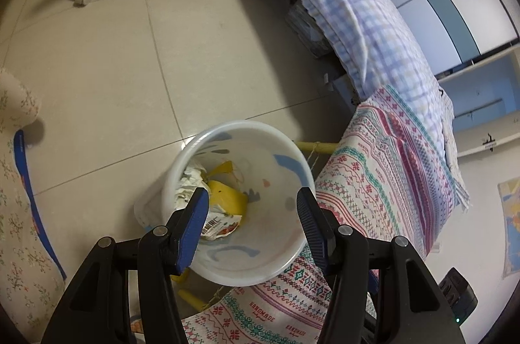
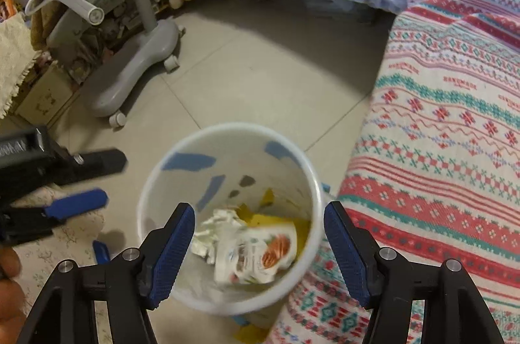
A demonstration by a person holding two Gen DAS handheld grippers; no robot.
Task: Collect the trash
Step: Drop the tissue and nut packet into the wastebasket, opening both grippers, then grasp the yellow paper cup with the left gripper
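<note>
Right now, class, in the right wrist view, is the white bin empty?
No. The white bin holds crumpled white paper, a printed wrapper and something yellow at its bottom.

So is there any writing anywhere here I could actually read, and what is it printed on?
"HANDMADE": repeated in small red letters on the patterned blanket, readable in the left wrist view.
Wrapper in the white bin: bold print, too blurred to read.
Small wall label: too small to read.
Black gripper body: embossed lettering, illegible.
</note>
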